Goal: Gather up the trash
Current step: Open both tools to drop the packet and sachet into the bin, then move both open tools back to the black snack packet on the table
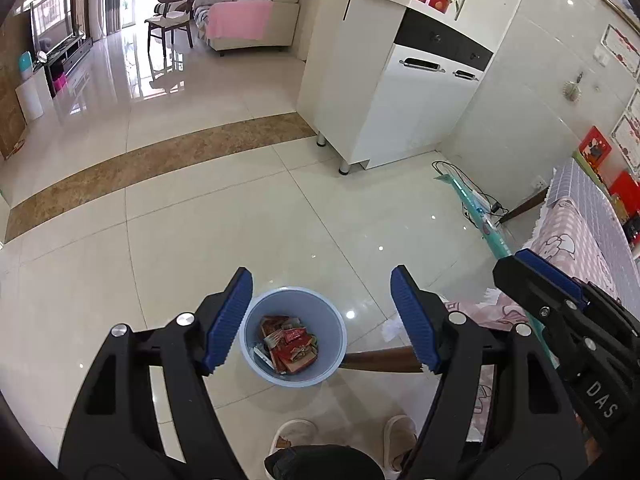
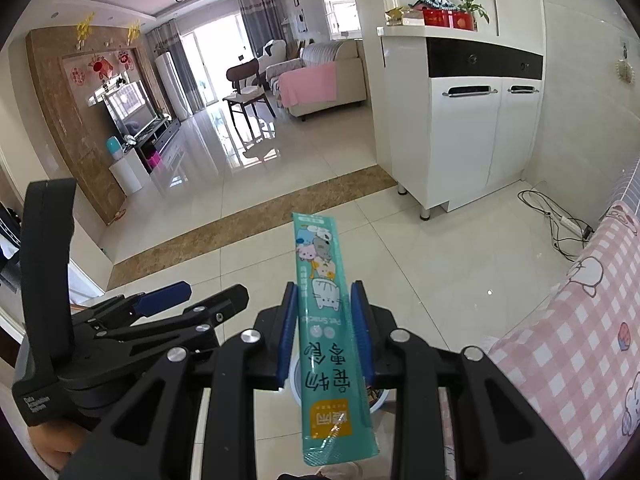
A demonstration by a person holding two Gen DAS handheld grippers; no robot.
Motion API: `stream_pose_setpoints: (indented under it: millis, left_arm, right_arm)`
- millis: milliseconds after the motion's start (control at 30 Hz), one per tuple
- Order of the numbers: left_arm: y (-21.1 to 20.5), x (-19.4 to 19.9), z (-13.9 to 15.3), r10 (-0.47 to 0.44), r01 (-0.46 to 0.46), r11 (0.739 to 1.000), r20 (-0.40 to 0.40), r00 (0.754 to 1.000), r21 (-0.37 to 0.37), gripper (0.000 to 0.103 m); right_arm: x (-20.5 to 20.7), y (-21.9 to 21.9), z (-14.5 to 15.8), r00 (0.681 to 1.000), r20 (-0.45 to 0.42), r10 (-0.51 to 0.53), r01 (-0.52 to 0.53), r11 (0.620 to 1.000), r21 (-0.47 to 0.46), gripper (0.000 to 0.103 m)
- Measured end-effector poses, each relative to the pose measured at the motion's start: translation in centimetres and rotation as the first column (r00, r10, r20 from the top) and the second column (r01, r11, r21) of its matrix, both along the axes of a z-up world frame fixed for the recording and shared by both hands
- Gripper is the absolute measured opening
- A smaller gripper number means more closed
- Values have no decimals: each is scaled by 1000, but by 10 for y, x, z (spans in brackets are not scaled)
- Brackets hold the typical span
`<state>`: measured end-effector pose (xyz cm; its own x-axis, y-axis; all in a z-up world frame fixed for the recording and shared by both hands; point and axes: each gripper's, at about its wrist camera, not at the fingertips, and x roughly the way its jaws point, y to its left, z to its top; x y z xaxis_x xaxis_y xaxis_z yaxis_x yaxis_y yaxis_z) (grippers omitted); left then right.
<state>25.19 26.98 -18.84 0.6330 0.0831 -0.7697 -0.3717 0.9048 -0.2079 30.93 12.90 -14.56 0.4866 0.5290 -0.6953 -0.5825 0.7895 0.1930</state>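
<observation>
Right wrist view: right gripper (image 2: 324, 332) clamps the teal snack wrapper (image 2: 328, 328) lengthwise, bin (image 1: 294, 336) directly below. Left gripper (image 1: 322, 320) gapes empty above it.

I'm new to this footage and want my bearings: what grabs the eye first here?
First, the long teal snack packet with cartoon cats, clamped between the right gripper pads and sticking out forward. Next, the pale blue trash bin on the tiled floor, framed between the open left gripper fingers, with red wrappers already inside. To the right, a pink checked cloth with cartoon prints drapes over furniture.
</observation>
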Motion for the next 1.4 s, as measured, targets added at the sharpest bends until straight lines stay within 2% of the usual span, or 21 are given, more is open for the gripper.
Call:
stream_pose_setpoints:
  millis: [533, 633, 733, 933, 1167, 1400]
  left_arm:
    - [12, -8, -1, 26, -26, 1000, 3, 1000, 16, 71]
    - [15, -11, 1, 37, -37, 999, 7, 999, 18, 71]
    - [17, -12, 3, 42, -42, 999, 13, 999, 22, 71]
    - [13, -15, 10, 37, -37, 999, 22, 999, 31, 71]
    - [-6, -17, 25, 6, -8, 1000, 52, 999, 30, 71]
    - [-50, -15, 49, -69, 63, 996, 94, 993, 61, 71]
  right_arm:
    - [-1, 10, -3, 999, 24, 28, -28, 1000, -1, 27]
    - [-1, 15, -1, 998, 49, 36, -36, 999, 4, 29]
    - [0, 18, 2, 997, 68, 30, -31, 999, 10, 46]
    - [-4, 14, 7, 996, 84, 25, -26, 1000, 16, 47]
    - [-6, -14, 22, 995, 99, -26, 22, 999, 43, 48]
    - [-12, -65, 43, 987, 131, -96, 86, 993, 82, 49]
